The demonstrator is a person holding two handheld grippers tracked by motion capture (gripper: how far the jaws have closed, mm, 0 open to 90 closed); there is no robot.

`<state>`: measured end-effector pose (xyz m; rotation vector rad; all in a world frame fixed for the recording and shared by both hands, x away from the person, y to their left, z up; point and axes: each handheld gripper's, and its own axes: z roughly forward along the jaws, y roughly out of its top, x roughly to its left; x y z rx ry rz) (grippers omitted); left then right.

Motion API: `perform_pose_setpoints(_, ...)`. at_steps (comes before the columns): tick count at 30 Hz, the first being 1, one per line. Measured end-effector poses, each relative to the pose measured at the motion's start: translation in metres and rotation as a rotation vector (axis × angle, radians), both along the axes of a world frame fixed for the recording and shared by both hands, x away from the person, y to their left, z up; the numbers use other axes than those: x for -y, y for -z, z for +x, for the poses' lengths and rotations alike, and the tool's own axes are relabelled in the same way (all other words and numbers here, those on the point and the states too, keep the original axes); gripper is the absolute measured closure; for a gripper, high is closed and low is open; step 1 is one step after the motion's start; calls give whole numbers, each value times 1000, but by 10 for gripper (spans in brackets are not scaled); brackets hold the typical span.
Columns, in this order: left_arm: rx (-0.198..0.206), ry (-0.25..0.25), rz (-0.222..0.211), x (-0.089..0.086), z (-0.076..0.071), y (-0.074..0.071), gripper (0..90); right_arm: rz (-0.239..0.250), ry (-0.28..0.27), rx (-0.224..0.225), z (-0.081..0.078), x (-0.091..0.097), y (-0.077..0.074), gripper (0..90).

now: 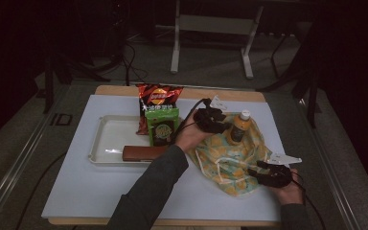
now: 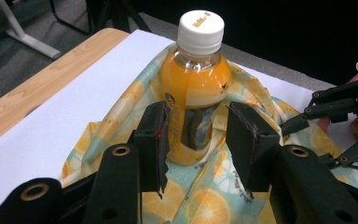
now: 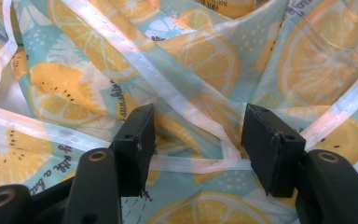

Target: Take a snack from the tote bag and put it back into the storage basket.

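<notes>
So I'm packing snacks into the lemon-print bag (image 1: 230, 158) that's lying crumpled on the right side of the worktop (image 1: 76, 187), and right now I'm dealing with the orange juice bottle (image 2: 195, 79). It's standing upright in the far part of the bag, white cap up, fabric bunched around its lower half. My left tongs (image 2: 200, 135) are sitting spread on either side of the bottle's base, and I can't really tell if the pads are touching it; looks to me like a loose straddle rather than a pinch. My right tongs (image 3: 198, 140) are spread too, hovering over the near edge of the bag with a white drawstring (image 3: 200, 163) running across the gap between them, not clamped on anything. I'm guessing the bottle is basically in, so next up is backing the left tongs off without tipping it, while the right ones grab the bag's edge to keep the mouth open. Then I'm going for the green packet (image 1: 162, 125), the chips bag (image 1: 157, 98) or the brown bar (image 1: 141, 153) over at the white tray (image 1: 106, 139) on the left.
</notes>
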<state>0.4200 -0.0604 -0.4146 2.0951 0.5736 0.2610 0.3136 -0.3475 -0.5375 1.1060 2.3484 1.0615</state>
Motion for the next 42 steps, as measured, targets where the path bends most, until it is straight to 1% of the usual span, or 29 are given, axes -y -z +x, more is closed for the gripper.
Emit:
perform_pose_setpoints(6,-4,7,-5,5,1,2,575,-1,-1,0,0,0,0,443)
perform_pose_setpoints(12,-10,6,-11,10,5,4,564,0,-1,0,0,0,0,442)
perform_pose_setpoints(15,-18,2,-17,16,9,5,563,0,-1,1,0,0,0,441)
perform_pose_setpoints(21,-16,9,-27,28,15,3,550,1,-3,1,0,0,0,440)
perform_pose_setpoints(24,-18,13,-35,31,17,3,523,1,-3,1,0,0,0,439)
perform_pose_setpoints(26,-26,9,-35,36,19,3,500,1,-4,1,0,0,0,439)
perform_pose_setpoints(28,-35,7,-54,37,21,4,482,2,-4,1,0,0,0,439)
perform_pose_setpoints(35,-45,-12,-68,46,27,7,443,2,-4,0,0,0,0,437)
perform_pose_setpoints(36,-45,-12,-68,46,27,7,444,2,-5,0,0,0,0,437)
perform_pose_setpoints(37,-56,-16,-75,49,29,9,445,2,-5,0,0,0,0,437)
perform_pose_setpoints(39,-50,-19,-71,51,31,11,439,3,-5,-1,0,0,0,437)
perform_pose_setpoints(42,-52,-28,-76,52,33,12,457,2,-5,0,0,0,0,437)
